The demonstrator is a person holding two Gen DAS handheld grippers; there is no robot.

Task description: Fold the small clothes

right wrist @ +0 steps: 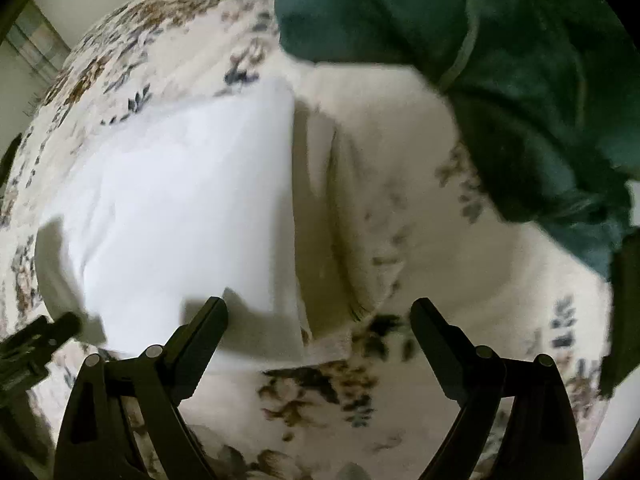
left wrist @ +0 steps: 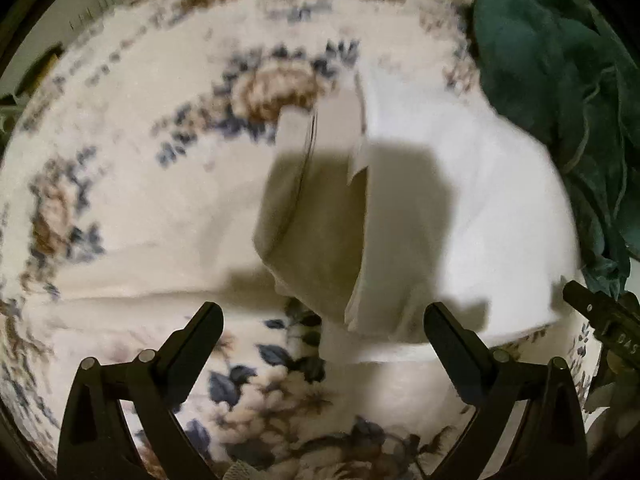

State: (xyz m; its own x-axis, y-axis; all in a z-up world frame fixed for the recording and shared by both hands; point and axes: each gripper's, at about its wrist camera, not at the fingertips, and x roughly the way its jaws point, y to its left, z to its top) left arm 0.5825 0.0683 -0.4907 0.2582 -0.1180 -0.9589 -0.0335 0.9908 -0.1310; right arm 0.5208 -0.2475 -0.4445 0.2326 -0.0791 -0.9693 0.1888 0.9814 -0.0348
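Since the small white cotton garment [left wrist: 460, 200] looks thin, limp and nearly weightless, I judge it will sag from any single pinch and slide easily over the floral cream blanket [left wrist: 120, 200] under it. It lies just ahead of the left gripper [left wrist: 323, 320], mostly beyond its right jaw, with a hemmed flap raised above the gap. From the right gripper [right wrist: 319, 316] it sits ahead of the left jaw, whose tip overlaps its near edge; whether it touches I cannot tell.

I would take it by a hemmed corner or edge, where the doubled cloth gives something to bite.

Both pairs of jaws are spread wide and empty, angled down at the blanket from close above. A crumpled dark green garment [right wrist: 480, 60] lies farther out, beyond the right gripper's right jaw. Motion blur softens both views.
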